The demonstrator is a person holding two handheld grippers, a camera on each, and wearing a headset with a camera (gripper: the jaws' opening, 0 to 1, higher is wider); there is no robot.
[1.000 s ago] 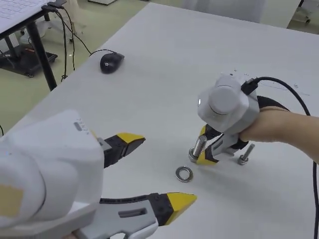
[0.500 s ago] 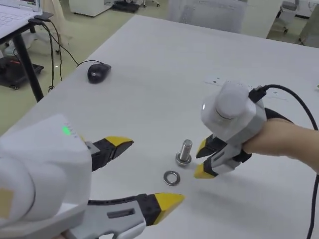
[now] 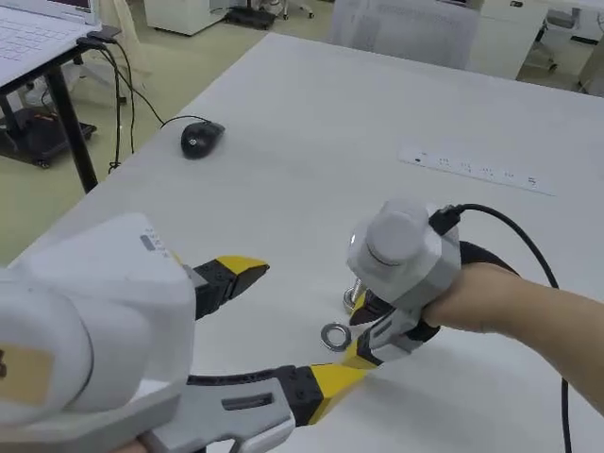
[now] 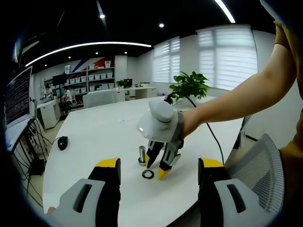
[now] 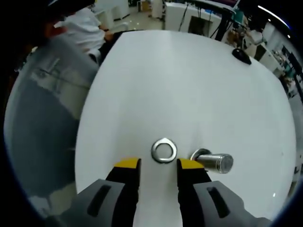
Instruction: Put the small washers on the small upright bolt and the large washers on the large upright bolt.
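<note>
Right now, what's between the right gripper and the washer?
Nothing, just bare white table. The right gripper view shows the washer lying just ahead of the open right gripper.

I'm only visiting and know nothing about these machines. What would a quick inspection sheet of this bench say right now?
Surface: white table, smooth.
Job's things: one washer lying flat beside an upright bolt.
Clutter: computer mouse; flat white strip.
Grippers: right gripper open, the washer just ahead of its fingers; left gripper open, held back.
Cables: black cable from the right gripper.
Surroundings: side desk with laptop; office chair.
</note>
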